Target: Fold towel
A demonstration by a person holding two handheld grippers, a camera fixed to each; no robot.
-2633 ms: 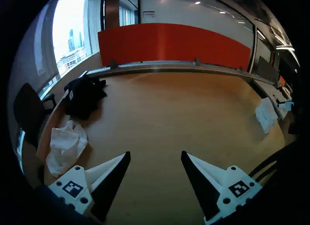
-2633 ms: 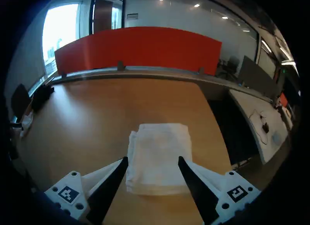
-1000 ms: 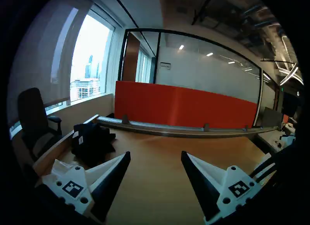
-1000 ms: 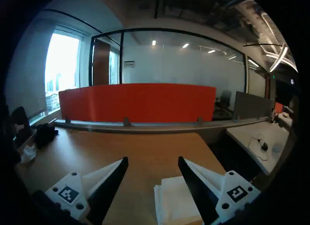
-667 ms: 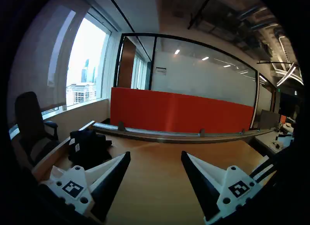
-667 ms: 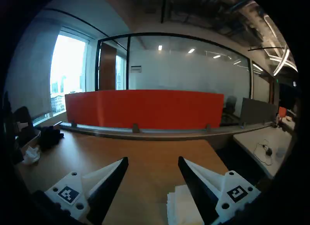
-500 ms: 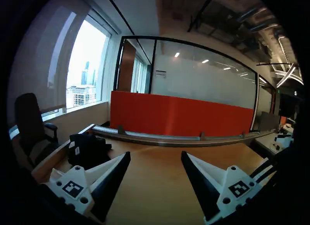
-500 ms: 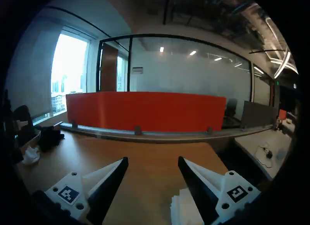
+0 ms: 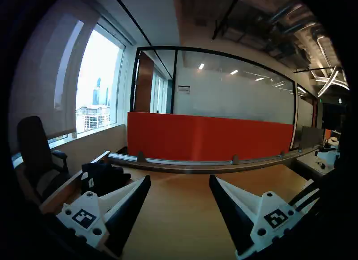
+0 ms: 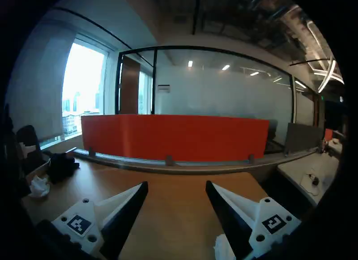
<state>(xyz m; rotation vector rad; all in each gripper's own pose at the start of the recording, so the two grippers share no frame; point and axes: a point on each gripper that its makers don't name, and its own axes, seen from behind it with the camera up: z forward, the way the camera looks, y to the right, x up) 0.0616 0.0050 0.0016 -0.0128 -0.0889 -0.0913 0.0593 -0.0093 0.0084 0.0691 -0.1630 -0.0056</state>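
Wooden desk (image 9: 183, 215): one. Red partition screen (image 9: 210, 137): one. Black bundle (image 9: 100, 178), make-up not discernible: one. Crumpled white cloth (image 10: 39, 187): one. White towel (image 10: 222, 247), a corner in sight: one. Dark office chair (image 9: 36, 152): one. White side desk (image 10: 308, 175): one. Grippers: two, the left gripper (image 9: 179, 177) and the right gripper (image 10: 176, 184), each with two fingers.

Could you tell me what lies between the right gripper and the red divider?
Bare desktop, then a grey rail before the divider, in the right gripper view.
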